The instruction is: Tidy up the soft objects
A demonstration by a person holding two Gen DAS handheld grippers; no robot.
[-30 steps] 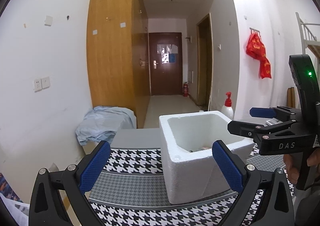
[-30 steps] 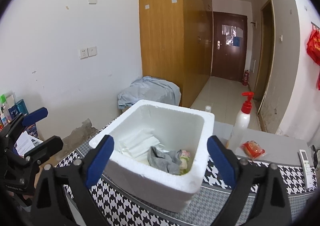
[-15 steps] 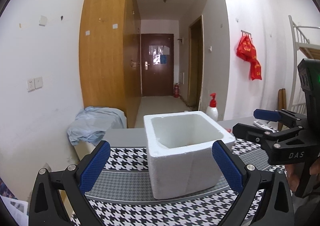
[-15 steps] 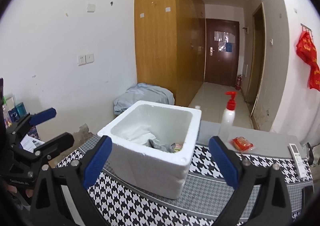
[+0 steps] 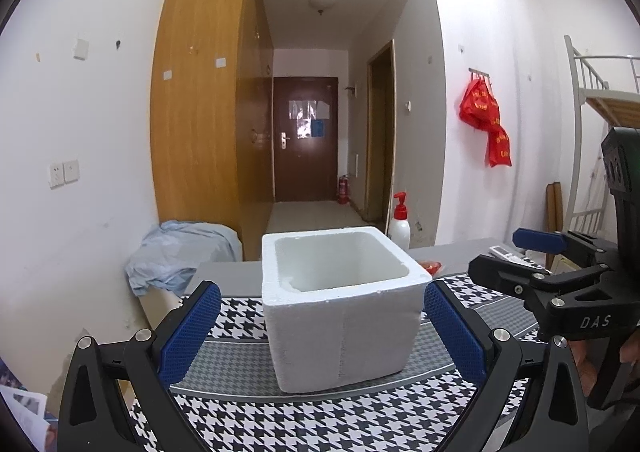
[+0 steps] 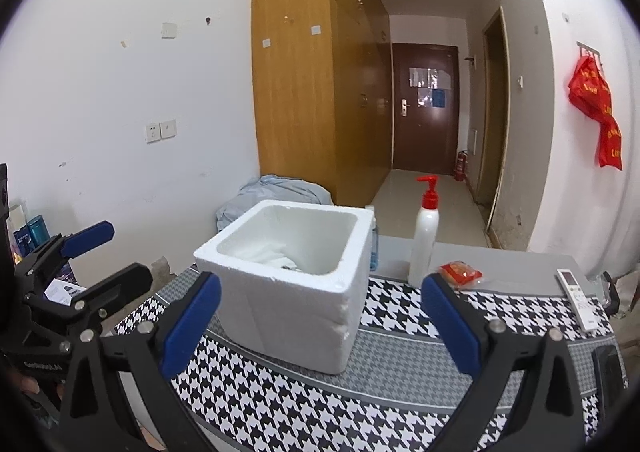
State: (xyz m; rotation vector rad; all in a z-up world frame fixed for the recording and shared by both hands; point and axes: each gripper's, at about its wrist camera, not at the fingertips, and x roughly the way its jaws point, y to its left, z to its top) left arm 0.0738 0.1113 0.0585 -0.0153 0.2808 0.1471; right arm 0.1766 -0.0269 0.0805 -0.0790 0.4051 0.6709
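White walls enclose a narrow room that runs back along a tall wooden wardrobe (image 5: 208, 99) to a dark brown door (image 6: 424, 107), with a red fire extinguisher (image 5: 343, 189) standing on the floor just beside it. Red plastic bags with yellow writing too small to read (image 5: 486, 119) hang from a wall hook on the right.

Nearer, a table covered by a black-and-white houndstooth cloth with grey bands (image 6: 400, 356) carries a square white foam box (image 6: 296, 284), open at the top. In the right wrist view, folded white fabric (image 6: 268, 254) lies inside it against the near-left wall, with a small dark scrap beside it that cannot be made out. Behind the box stand a white pump bottle with a red dispenser (image 6: 424, 236), a small red packet (image 6: 460, 274) lying just beside the bottle's base, and a white remote control (image 6: 578, 294) near the right edge of the table. A crumpled pale blue sheet (image 5: 180, 256) is heaped beyond the table's far left corner.

Left gripper (image 5: 320, 332) hangs over the near edge of the cloth with its blue-padded fingers (image 5: 192, 332) spread wide on either side of the box, touching nothing. Right gripper (image 6: 320, 324) is likewise spread and empty, framing the box from the other side. Seen from the left wrist view, the right gripper's black body bears the white letters "DAS"; the lettering on the left gripper's body in the right wrist view is too blurred to read.
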